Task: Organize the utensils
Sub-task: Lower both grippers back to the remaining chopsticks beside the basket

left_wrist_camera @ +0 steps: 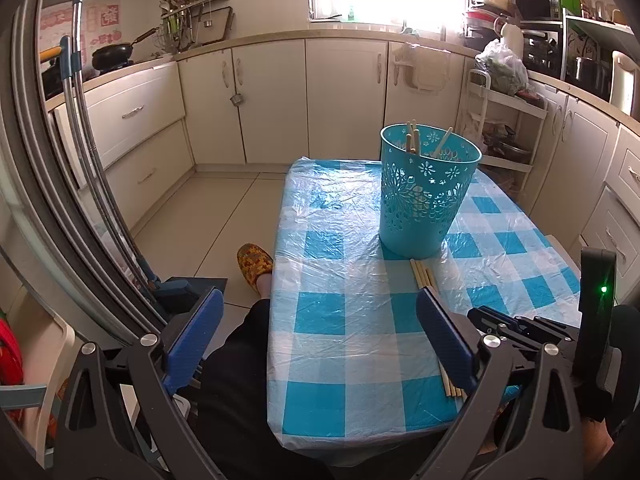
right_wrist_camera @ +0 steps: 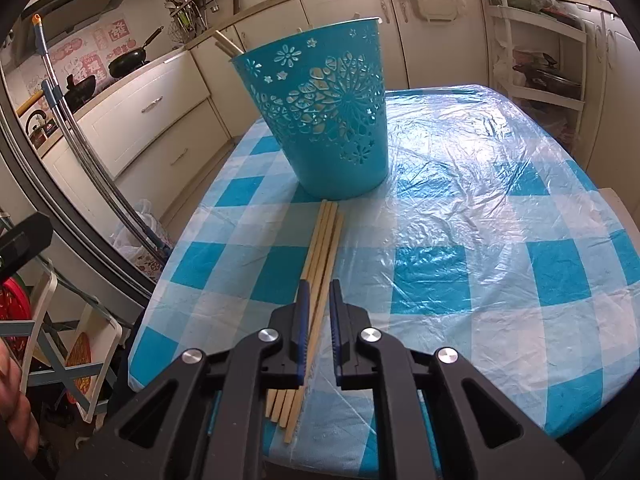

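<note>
A teal perforated basket (left_wrist_camera: 426, 192) stands on the checked table (left_wrist_camera: 340, 320) with several wooden chopsticks (left_wrist_camera: 414, 140) upright inside; it also shows in the right wrist view (right_wrist_camera: 324, 120). More chopsticks (right_wrist_camera: 320, 256) lie side by side on the table in front of the basket, also seen in the left wrist view (left_wrist_camera: 424, 274). My right gripper (right_wrist_camera: 319, 288) is low over them, its jaws narrowly apart around the bundle, not clamped. My left gripper (left_wrist_camera: 316, 300) is wide open and empty over the table's near left edge. The right gripper (left_wrist_camera: 520, 328) shows at the left view's right side.
The table is covered in blue-white cloth under clear plastic (right_wrist_camera: 480, 184). Kitchen cabinets (left_wrist_camera: 280, 100) line the far wall. A metal pole (left_wrist_camera: 80, 120) leans at the left. A rack shelf (left_wrist_camera: 504, 136) stands behind the table. A person's slippered foot (left_wrist_camera: 254, 264) is on the floor.
</note>
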A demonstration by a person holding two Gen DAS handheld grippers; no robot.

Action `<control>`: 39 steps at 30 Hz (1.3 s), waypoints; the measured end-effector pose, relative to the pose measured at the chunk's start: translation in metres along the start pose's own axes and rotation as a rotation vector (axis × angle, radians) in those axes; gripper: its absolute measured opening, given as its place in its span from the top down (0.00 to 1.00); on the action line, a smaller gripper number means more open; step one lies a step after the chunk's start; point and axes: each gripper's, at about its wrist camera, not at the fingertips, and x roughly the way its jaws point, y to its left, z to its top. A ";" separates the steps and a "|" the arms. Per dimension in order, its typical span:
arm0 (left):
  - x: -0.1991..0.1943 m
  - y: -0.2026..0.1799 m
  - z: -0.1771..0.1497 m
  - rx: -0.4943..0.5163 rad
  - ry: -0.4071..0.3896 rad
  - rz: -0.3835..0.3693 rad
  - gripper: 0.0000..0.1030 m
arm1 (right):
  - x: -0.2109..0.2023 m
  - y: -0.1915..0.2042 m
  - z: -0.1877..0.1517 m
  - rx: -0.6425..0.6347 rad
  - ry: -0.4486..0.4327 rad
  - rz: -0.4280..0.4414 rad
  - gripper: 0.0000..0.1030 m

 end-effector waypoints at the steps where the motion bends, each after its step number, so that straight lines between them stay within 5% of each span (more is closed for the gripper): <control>1: -0.001 0.001 0.000 0.000 -0.002 -0.001 0.10 | 0.000 0.000 0.000 0.001 0.001 -0.001 0.90; 8: -0.007 0.004 -0.001 -0.006 -0.014 -0.006 0.09 | -0.001 0.003 -0.001 -0.002 0.006 -0.008 0.88; 12: -0.007 0.008 -0.001 -0.016 -0.014 -0.007 0.09 | -0.001 0.005 -0.001 -0.005 0.002 -0.019 0.68; 39: 0.018 0.016 -0.012 -0.032 0.069 0.016 0.09 | 0.061 0.005 0.020 -0.102 0.082 -0.188 0.72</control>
